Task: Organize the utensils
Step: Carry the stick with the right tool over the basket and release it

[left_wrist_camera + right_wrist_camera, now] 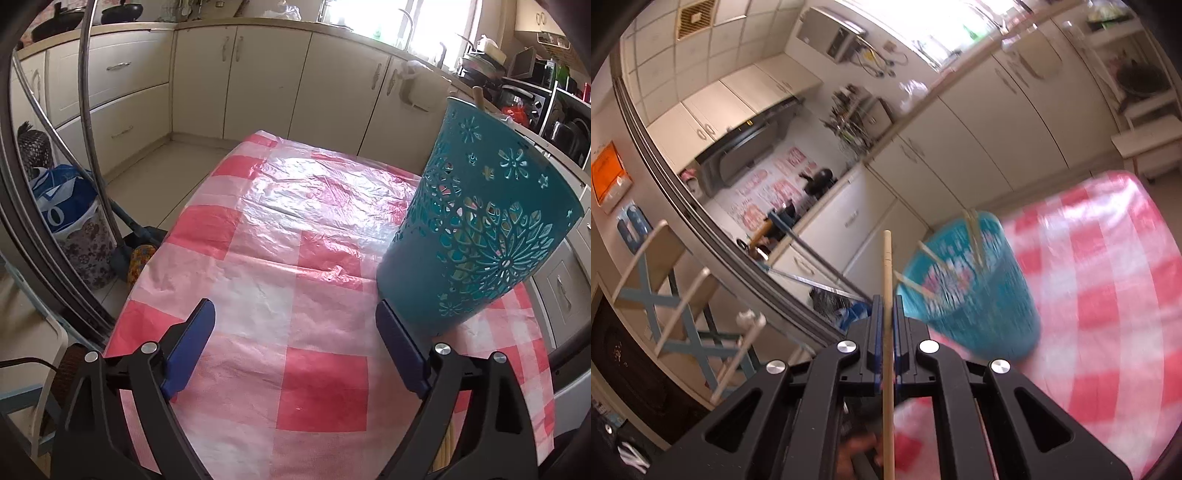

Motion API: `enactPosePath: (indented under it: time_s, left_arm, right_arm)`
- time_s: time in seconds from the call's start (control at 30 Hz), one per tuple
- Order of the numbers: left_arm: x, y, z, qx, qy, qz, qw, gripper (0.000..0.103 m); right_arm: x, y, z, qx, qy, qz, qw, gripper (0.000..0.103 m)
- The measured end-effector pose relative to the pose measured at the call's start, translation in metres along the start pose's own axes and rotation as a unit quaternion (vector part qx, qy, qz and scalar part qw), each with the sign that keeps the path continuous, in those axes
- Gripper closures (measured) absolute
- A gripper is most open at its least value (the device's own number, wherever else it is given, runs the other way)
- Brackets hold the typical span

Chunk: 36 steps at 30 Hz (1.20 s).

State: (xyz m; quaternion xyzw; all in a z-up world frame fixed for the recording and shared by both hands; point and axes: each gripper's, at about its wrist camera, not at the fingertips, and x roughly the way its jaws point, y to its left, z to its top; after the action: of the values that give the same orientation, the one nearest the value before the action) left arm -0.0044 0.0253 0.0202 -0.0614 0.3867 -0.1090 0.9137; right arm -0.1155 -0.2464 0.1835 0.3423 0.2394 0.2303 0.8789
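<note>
We hold our left gripper (295, 347) wide apart over the checked tablecloth (258, 295), nothing between its pads. Just right of it stands the teal holder (480, 229), sticks inside. Our right gripper (886, 314) is clamped on a wooden chopstick (887, 266), near the holder's left.

Cream cabinets (236, 81) line the far walls under a pale countertop (207, 25). A bright window (373, 16) lets in daylight at far right. The floor (155, 177) is beige tile; a range hood (746, 147) hangs at left.
</note>
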Motion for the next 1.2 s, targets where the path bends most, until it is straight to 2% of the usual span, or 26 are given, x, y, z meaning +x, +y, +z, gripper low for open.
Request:
enactPosePath:
  time_s: [0.1, 0.2, 0.33, 0.43, 0.57, 0.83, 0.93, 1.03, 1.17, 1.2]
  left_arm:
    - [0.0, 0.001, 0.0, -0.002, 0.0, 0.001, 1.0, 0.017]
    - [0.001, 0.0, 0.001, 0.001, 0.003, 0.002, 1.0, 0.017]
    - [0.002, 0.0, 0.001, 0.003, 0.004, 0.001, 1.0, 0.017]
    - [0.003, 0.002, 0.001, 0.001, 0.005, -0.003, 1.0, 0.017]
    - [0.003, 0.002, 0.0, 0.001, 0.005, -0.008, 1.0, 0.017]
    - [0.003, 0.001, -0.001, 0.0, 0.007, -0.011, 0.9999, 0.017]
    - [0.004, 0.002, -0.001, -0.003, 0.009, -0.011, 0.9999, 0.017]
    - [0.005, 0.003, 0.0, -0.004, 0.01, -0.012, 0.9999, 0.017]
    - [0.006, 0.006, -0.001, -0.012, 0.013, -0.015, 0.9997, 0.017]
    - [0.007, 0.007, 0.0, -0.015, 0.013, -0.017, 0.9997, 0.017]
  right_arm:
    - [0.019, 0.018, 0.032, -0.023, -0.031, -0.001, 0.999, 0.097]
    - [0.044, 0.03, 0.058, -0.046, -0.066, -0.02, 0.997, 0.097]
    - [0.078, 0.028, 0.081, -0.074, -0.105, -0.086, 0.988, 0.097]
    - [0.103, 0.015, 0.085, -0.082, -0.111, -0.143, 0.98, 0.097]
    - [0.127, -0.002, 0.075, -0.087, -0.08, -0.188, 0.975, 0.097]
    - [0.115, 0.011, 0.051, -0.141, -0.062, -0.201, 0.967, 0.096]
    - [0.099, 0.016, 0.04, -0.143, -0.063, -0.195, 0.968, 0.09]
    - [0.08, 0.02, 0.028, -0.146, -0.061, -0.19, 0.969, 0.088]
    - [0.05, 0.016, 0.0, -0.131, -0.04, -0.192, 0.972, 0.07]
    - [0.043, 0.013, -0.011, -0.129, -0.031, -0.199, 0.971, 0.069]
